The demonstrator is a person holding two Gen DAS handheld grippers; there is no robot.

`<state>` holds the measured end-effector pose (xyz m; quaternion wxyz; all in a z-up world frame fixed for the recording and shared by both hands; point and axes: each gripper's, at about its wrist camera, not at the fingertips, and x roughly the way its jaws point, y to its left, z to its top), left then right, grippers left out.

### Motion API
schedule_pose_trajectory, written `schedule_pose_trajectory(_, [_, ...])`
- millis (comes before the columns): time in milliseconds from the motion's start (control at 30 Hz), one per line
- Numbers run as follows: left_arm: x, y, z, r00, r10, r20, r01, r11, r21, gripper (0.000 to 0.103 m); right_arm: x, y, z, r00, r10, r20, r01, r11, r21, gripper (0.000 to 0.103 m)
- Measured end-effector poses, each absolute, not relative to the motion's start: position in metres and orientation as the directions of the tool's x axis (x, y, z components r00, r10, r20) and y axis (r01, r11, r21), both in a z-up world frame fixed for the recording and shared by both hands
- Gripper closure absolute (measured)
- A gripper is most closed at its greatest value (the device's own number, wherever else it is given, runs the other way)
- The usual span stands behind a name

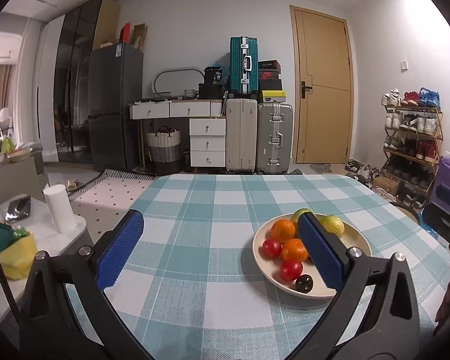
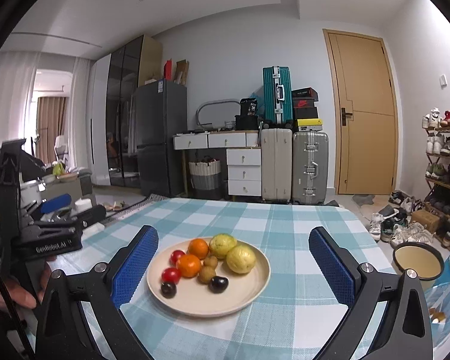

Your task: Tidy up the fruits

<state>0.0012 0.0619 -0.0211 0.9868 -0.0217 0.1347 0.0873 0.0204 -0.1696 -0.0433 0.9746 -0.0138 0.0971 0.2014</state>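
A cream plate [image 2: 249,294] of fruit sits on the checked tablecloth [image 2: 285,225]. On it lie two oranges [image 2: 189,265], two yellow-green guavas [image 2: 240,259], two red tomatoes [image 2: 171,275], two small brown fruits [image 2: 207,275] and two dark plums [image 2: 218,284]. My right gripper [image 2: 234,267] is open and empty, its blue pads either side of the plate, above it. My left gripper [image 1: 222,249] is open and empty, left of the plate [image 1: 354,240]; its right pad [image 1: 321,252] hides part of the fruit. The left gripper also shows in the right wrist view [image 2: 54,234].
A dark-rimmed bowl [image 2: 418,262] stands off the table's right edge, with plastic bags [image 2: 441,303] below it. Left of the table are a white counter with a paper roll [image 1: 58,207] and a yellow bag [image 1: 15,255]. Suitcases, drawers, a fridge and a shoe rack stand beyond.
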Motion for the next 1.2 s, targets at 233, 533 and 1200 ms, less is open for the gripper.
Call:
schedule_pose_trajectory(233, [0.007,0.065,-0.034,0.95,0.163,-0.266,-0.175,0.984,-0.023,0.0,0.03,-0.176,-0.057,0.9,0.377,-0.219,-0.38,0.924,0.03,0.0])
schedule_pose_trajectory(533, [0.022,0.061,-0.05,0.937,0.144,-0.319,-0.158,0.987,-0.016,0.0,0.036,-0.175,-0.068,0.896,0.369,-0.247,-0.377,0.926,0.016,0.0])
schedule_pose_trajectory(1200, [0.021,0.058,-0.05,0.938,0.155,-0.309,-0.166,0.986,-0.008,0.0,0.048,-0.166,-0.073,0.887,0.359,-0.289,-0.376,0.927,-0.004,0.0])
